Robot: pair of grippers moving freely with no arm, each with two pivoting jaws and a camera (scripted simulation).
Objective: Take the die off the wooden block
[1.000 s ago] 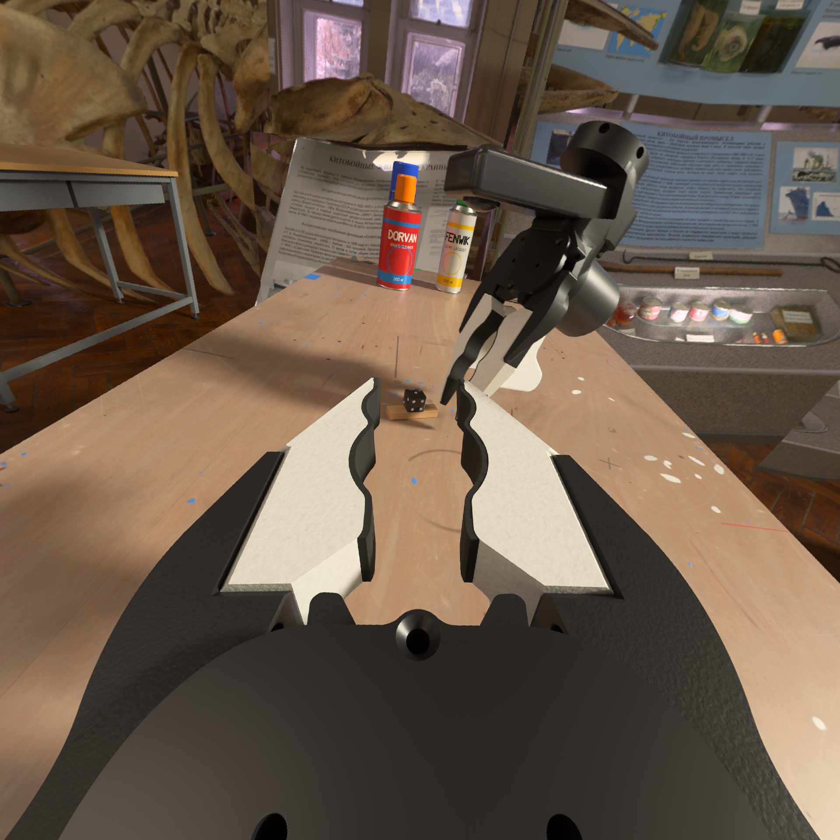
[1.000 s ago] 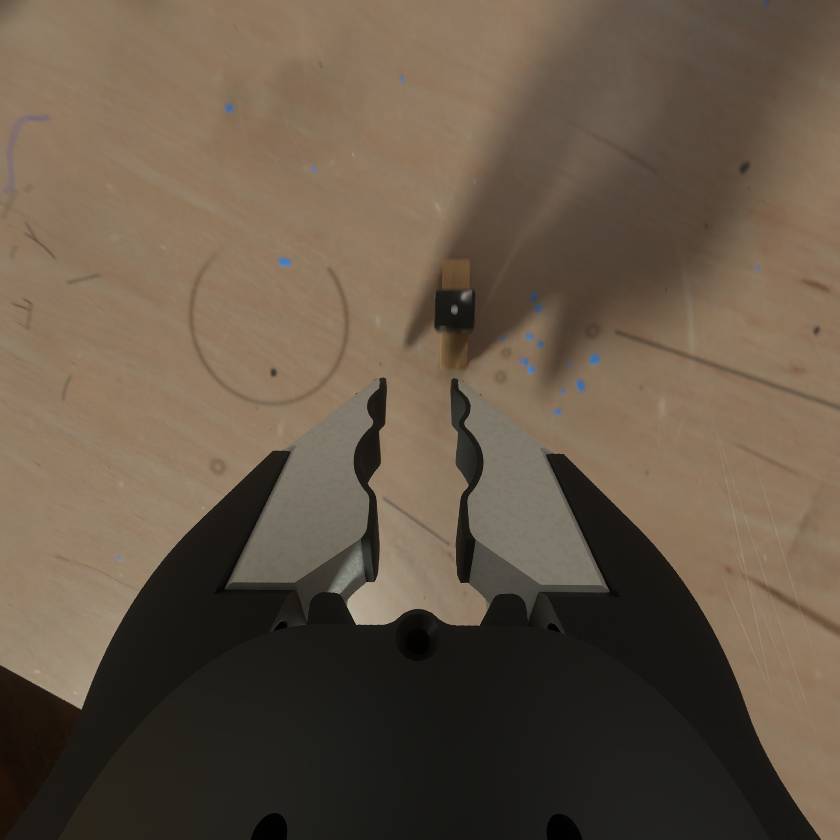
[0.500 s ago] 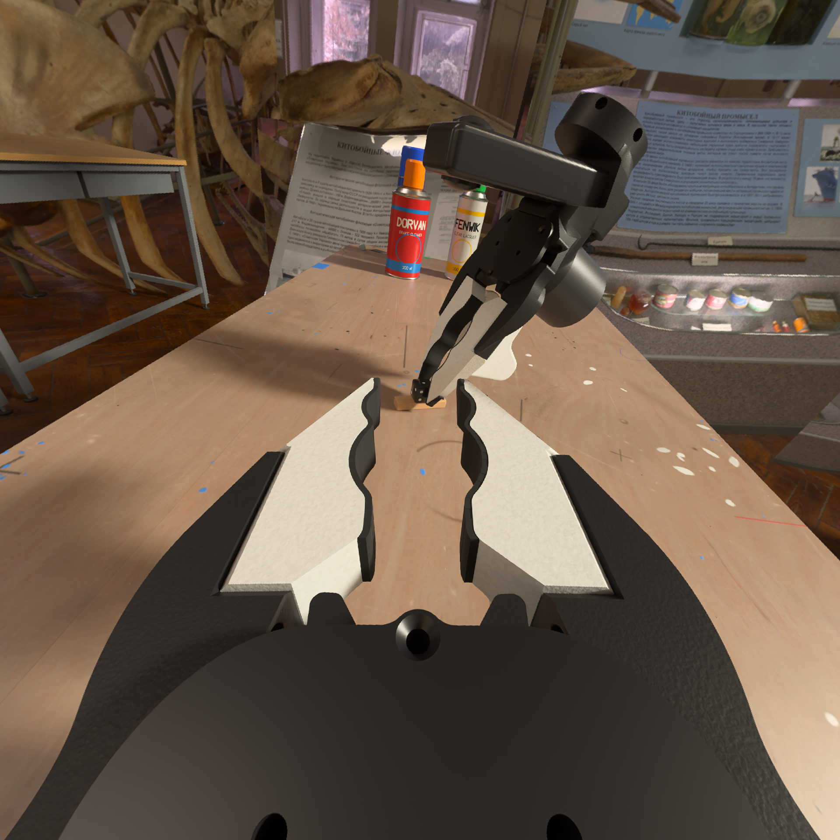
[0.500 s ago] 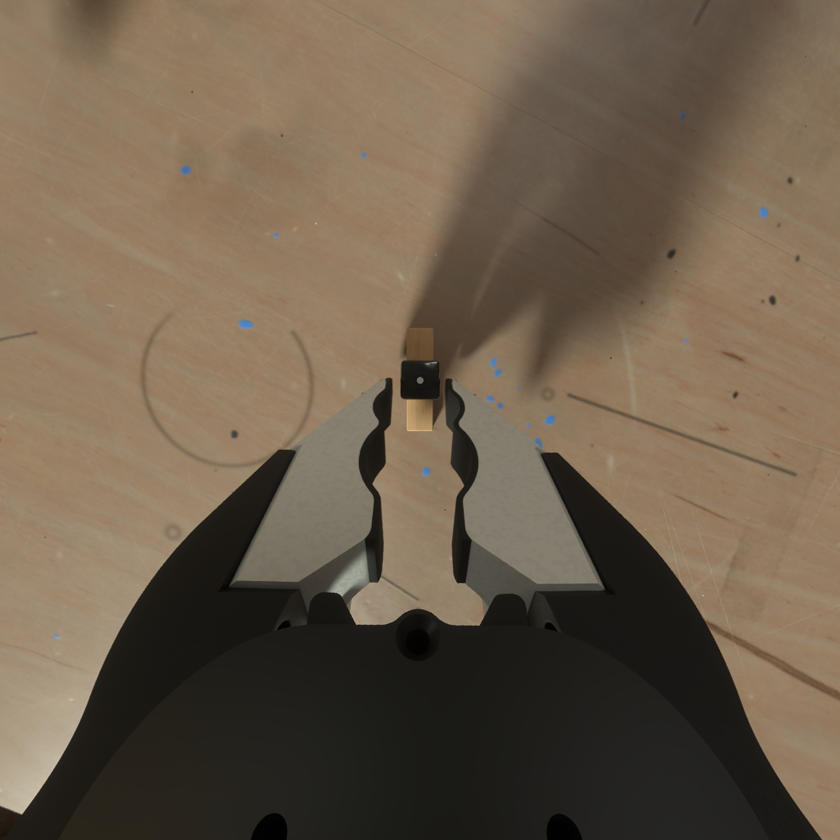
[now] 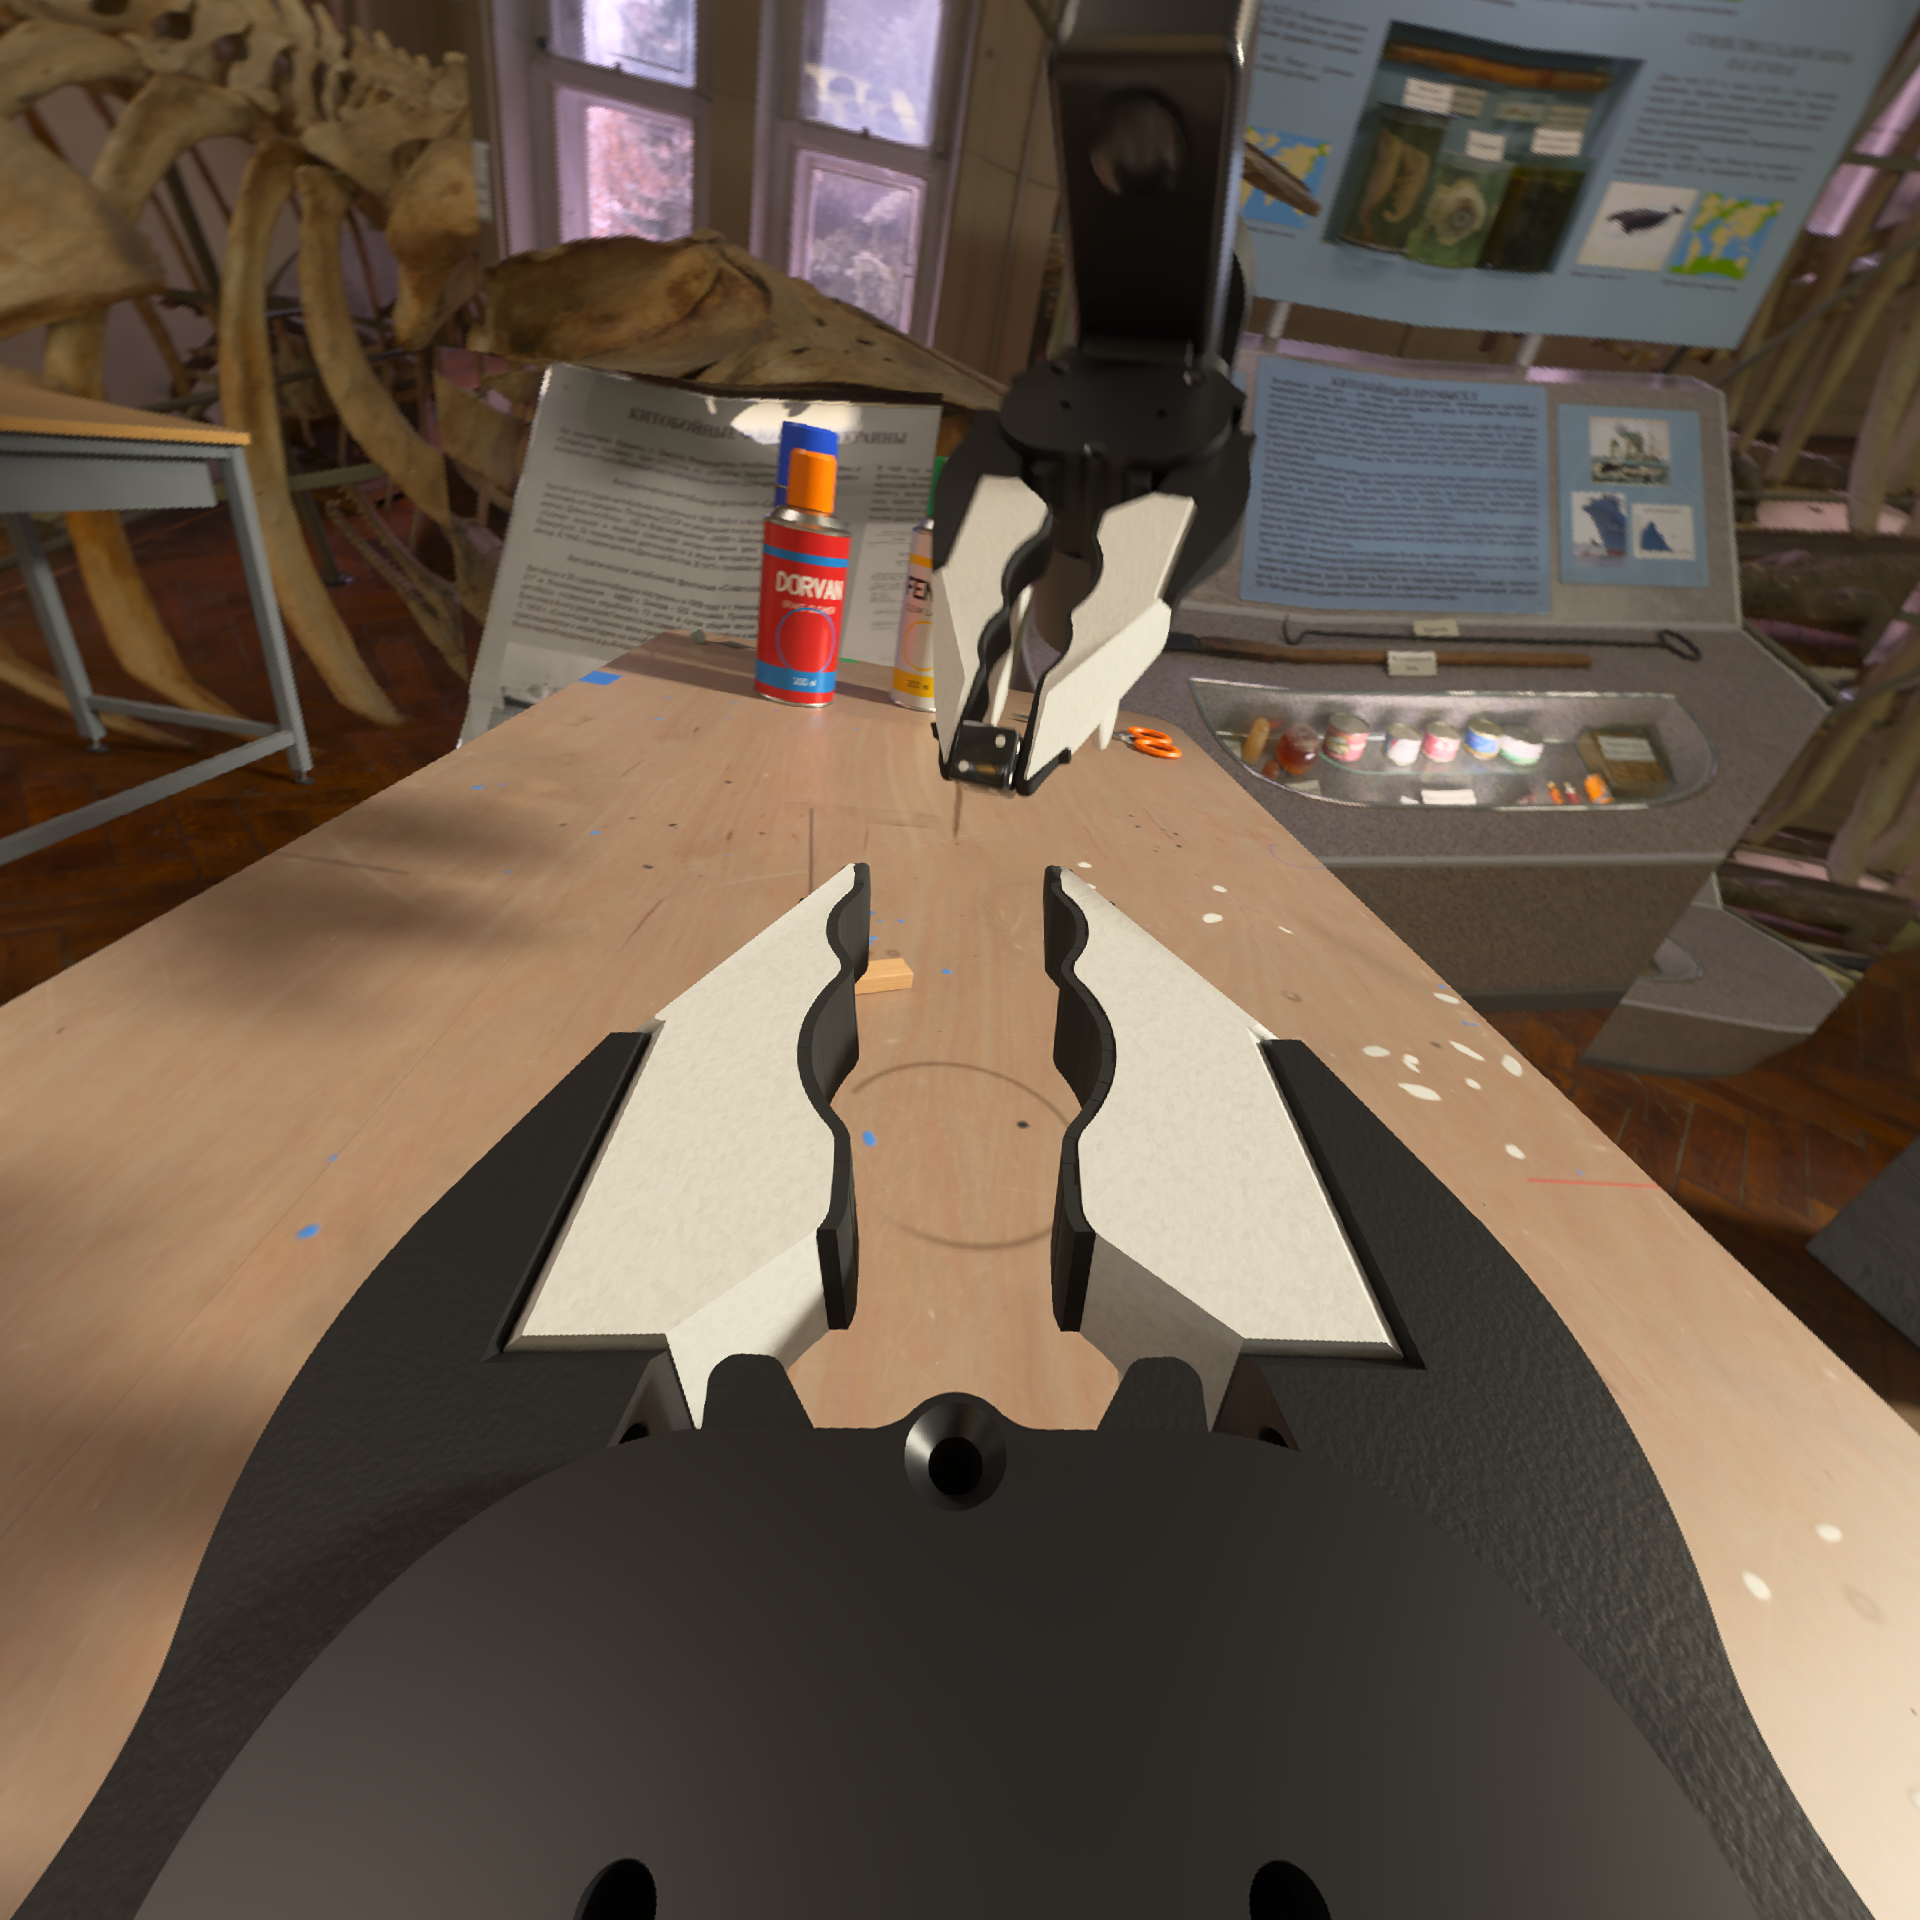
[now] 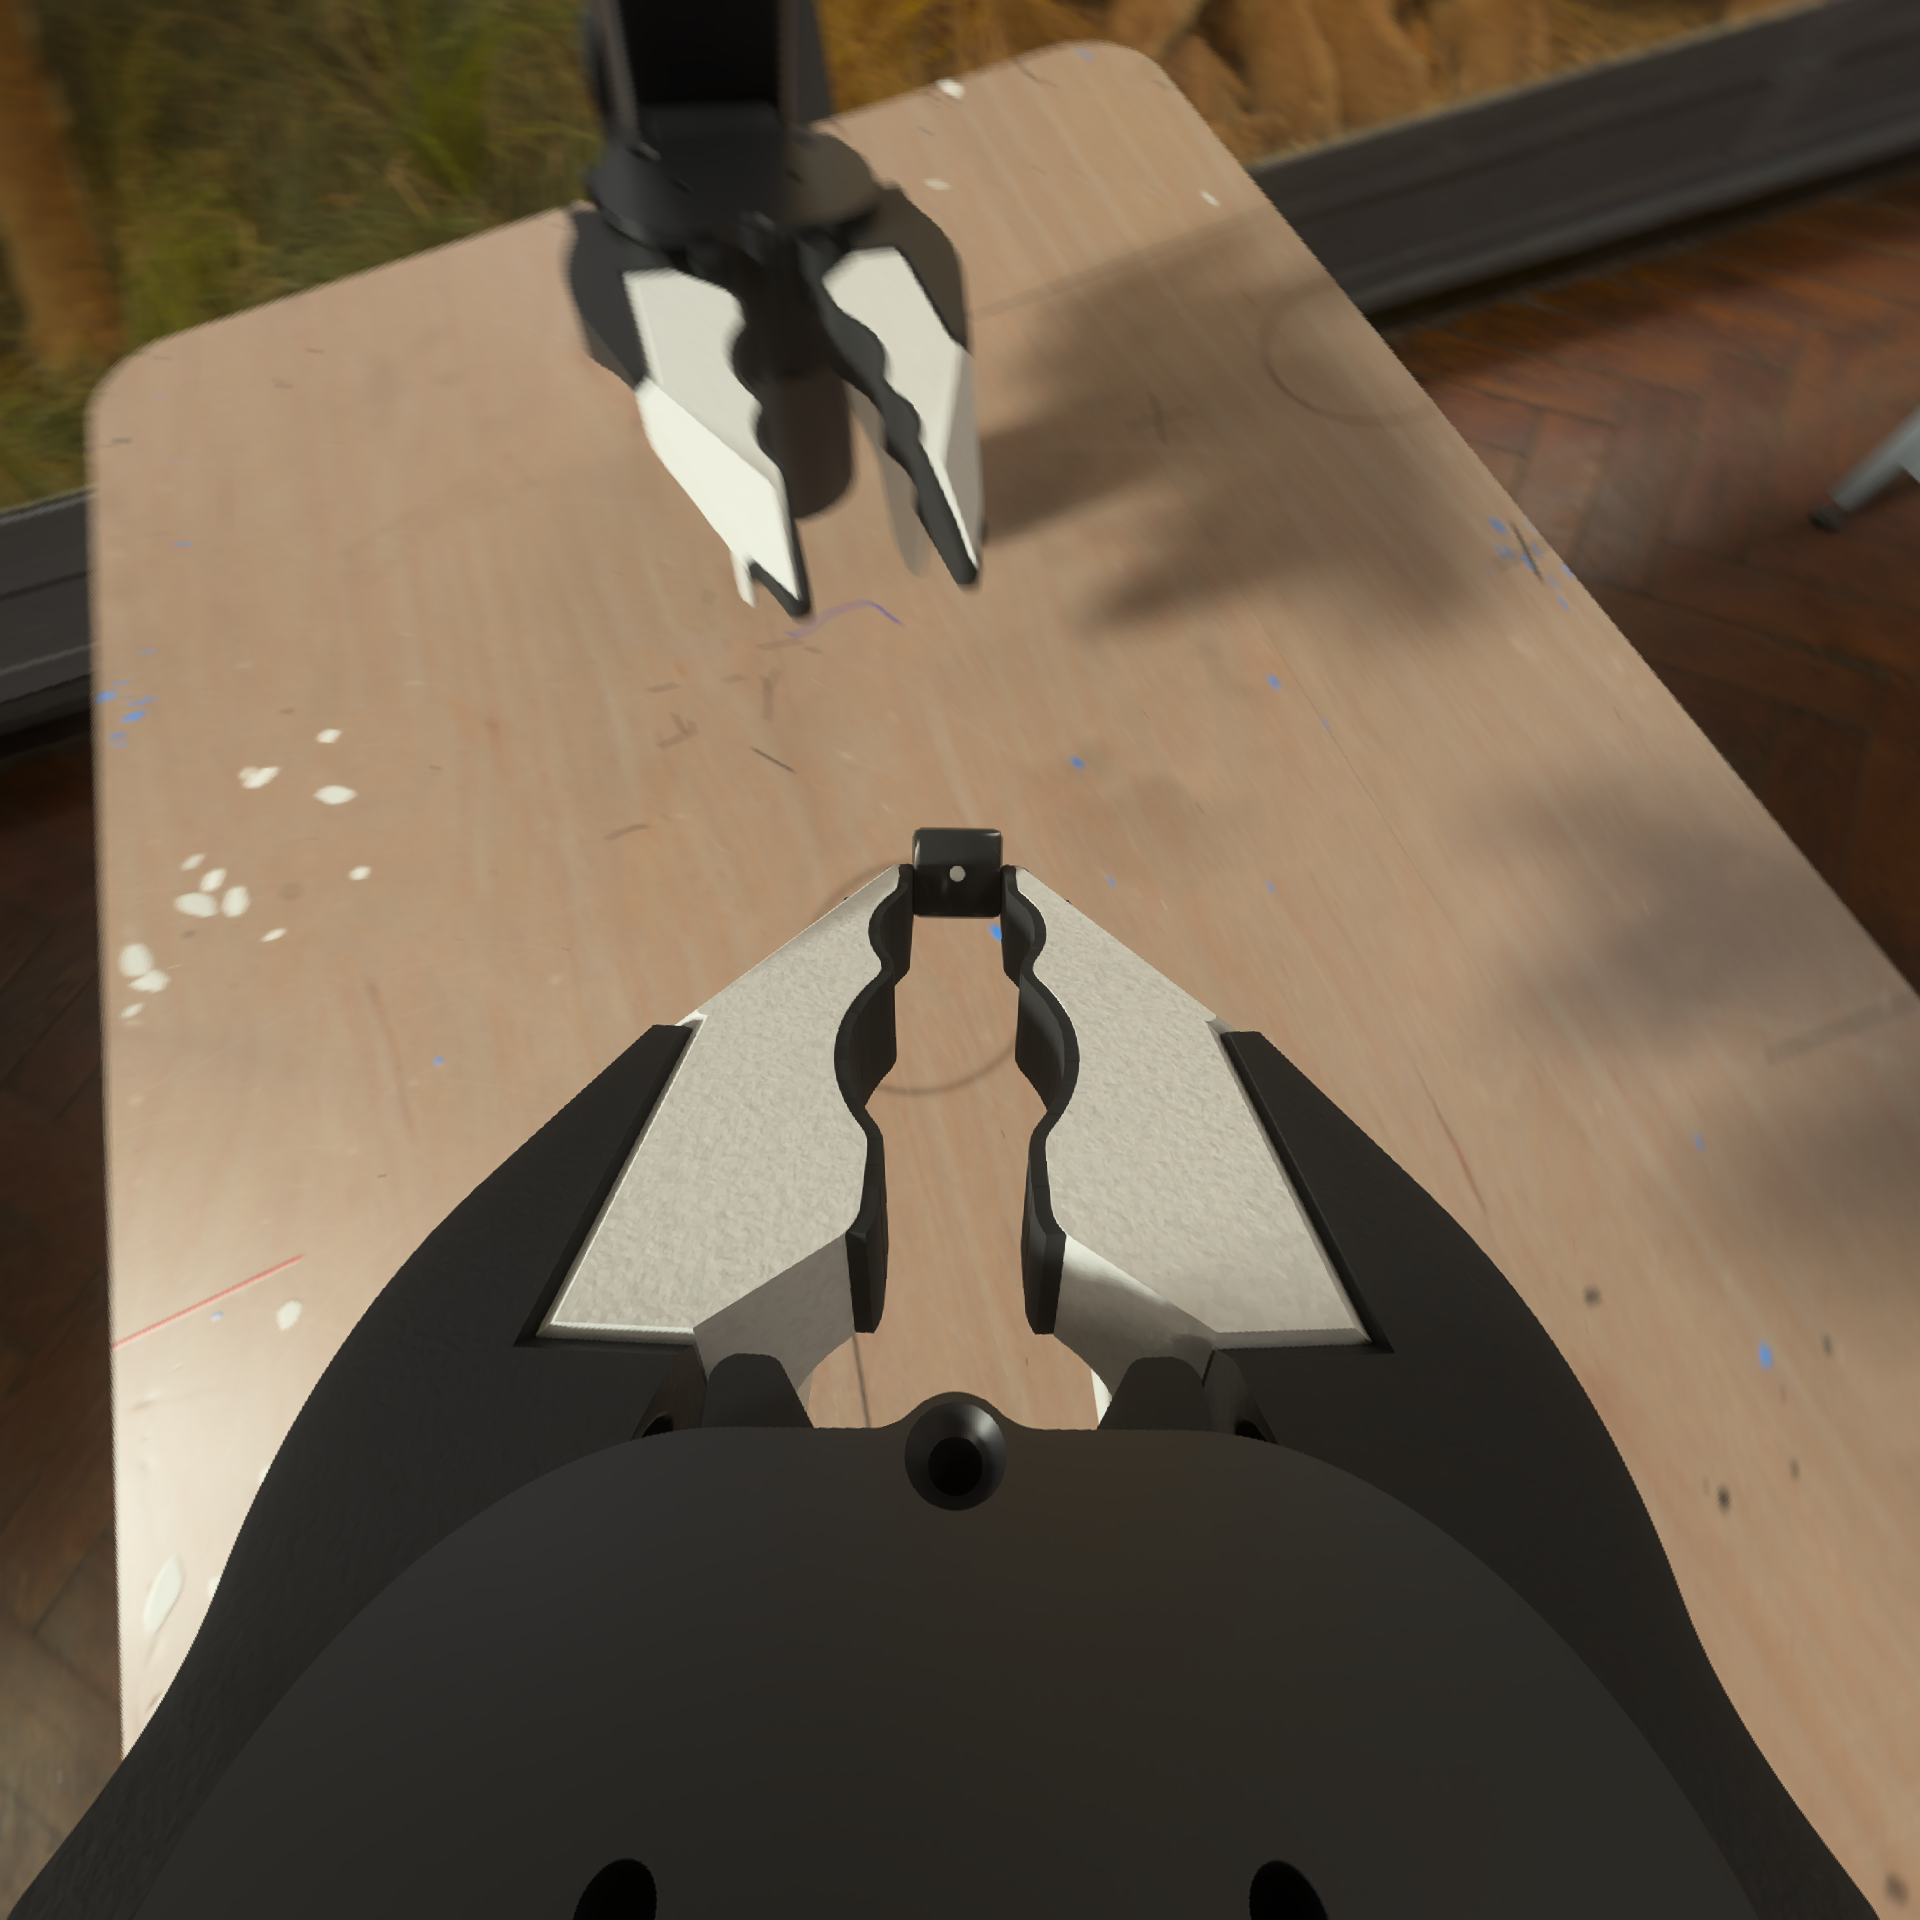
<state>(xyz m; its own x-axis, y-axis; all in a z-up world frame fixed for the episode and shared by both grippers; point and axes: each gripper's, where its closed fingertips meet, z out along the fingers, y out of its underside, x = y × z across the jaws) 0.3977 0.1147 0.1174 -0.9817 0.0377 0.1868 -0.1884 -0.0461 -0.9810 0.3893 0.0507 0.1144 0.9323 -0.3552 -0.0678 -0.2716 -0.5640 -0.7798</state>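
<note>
Die [image 6: 957, 875] clamped at right gripper [image 6: 957, 891] tips, raised well clear of block [image 5: 884, 977] (bare on worktop [image 5: 416, 987], beside left gripper [image 5: 954, 896] tip). Left spread, empty, nearer block.

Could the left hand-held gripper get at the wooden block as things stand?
Probably yes: the left hand-held gripper is open, and the wooden block lies bare on the table beside its fingertip.

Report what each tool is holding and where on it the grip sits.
The right tool pinches the black die by two opposite side faces at its very fingertips, lifted clear of the wooden block. The left tool holds nothing.
</note>
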